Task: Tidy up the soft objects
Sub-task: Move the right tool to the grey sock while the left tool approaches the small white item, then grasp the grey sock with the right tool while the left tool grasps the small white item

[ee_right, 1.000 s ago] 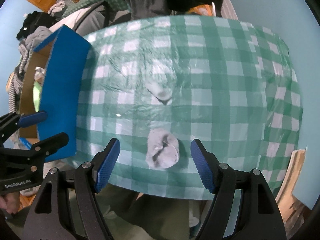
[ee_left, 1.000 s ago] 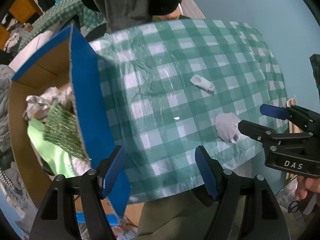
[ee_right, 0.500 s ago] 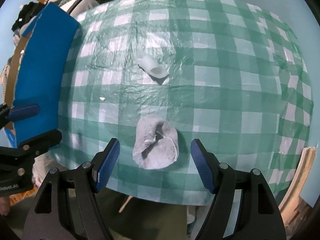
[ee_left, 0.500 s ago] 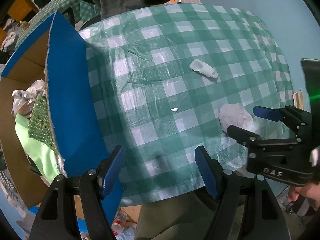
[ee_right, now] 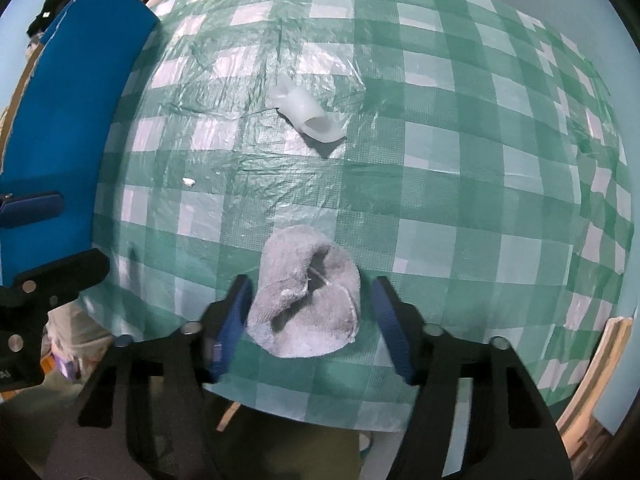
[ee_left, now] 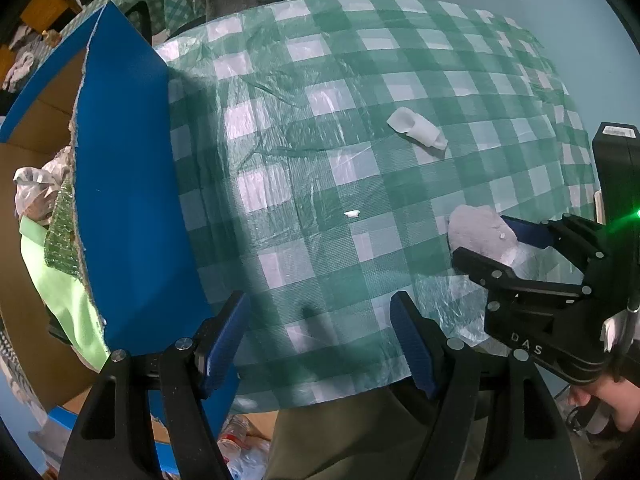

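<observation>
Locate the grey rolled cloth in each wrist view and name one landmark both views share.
Left wrist: grey rolled cloth at right edge, mid-height, between the right gripper's closing jaws.
Right wrist: grey rolled cloth at lower centre, between that gripper's fingers, near the table's front edge.
Shared landmark: small white tube, farther up the checked tablecloth.

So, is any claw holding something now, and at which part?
Nothing is held yet. The right claw is closing with the grey sock between its jaws, which do not yet press it. The left claw is open and empty.
</observation>
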Demonstrator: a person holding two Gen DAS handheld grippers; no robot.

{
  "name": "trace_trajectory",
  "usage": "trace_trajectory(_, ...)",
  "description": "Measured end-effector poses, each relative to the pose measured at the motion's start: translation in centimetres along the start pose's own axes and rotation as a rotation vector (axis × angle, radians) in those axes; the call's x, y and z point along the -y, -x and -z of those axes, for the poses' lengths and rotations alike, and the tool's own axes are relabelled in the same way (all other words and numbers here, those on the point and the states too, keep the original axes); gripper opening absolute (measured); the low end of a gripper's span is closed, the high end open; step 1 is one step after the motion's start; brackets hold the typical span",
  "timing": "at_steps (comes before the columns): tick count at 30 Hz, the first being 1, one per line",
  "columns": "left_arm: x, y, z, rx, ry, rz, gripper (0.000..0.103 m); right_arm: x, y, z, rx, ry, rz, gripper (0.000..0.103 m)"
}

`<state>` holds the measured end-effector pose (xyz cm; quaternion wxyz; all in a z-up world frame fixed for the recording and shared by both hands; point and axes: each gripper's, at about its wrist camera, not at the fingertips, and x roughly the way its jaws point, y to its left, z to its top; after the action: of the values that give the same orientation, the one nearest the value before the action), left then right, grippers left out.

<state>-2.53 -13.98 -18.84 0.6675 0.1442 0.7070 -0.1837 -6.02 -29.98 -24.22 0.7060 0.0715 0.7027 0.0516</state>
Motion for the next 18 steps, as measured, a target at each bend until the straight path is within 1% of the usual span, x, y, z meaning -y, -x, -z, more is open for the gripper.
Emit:
trace_trajectory(1, 0.0, -0.1, 0.0, -0.002, 0.001, -0.001, 0.074, 0.1, 0.0, 0.1, -0.002, 0.002, -0.009, 0.048)
trace_trajectory(3, 0.1, -0.1, -0.1, -0.003, 0.003, -0.001, 0.074, 0.4, 0.1, 0.2, 0.002, 0.007, -0.018, 0.036)
trace_trajectory(5, 0.3, -0.2, -0.2, -0.002, 0.004, -0.002, 0.074, 0.7, 0.6, 0.2, 0.010, 0.015, -0.021, 0.031)
trace_trajectory(9, 0.9, -0.1, -0.7, -0.001, 0.010, 0.000, 0.074, 1.6, 1.8, 0.2, 0.037, 0.020, -0.031, 0.028)
trace_trajectory(11, 1.0, 0.1, -1.0, -0.005, 0.022, 0.008, 0.074, 1.5, 2.5, -0.5, 0.051, 0.015, -0.032, 0.028)
trace_trajectory(18, 1.7, -0.1, -3.1, -0.022, 0.112, 0.063, 0.074, 4.0, 4.9, -1.6, 0.098, 0.009, -0.026, 0.028)
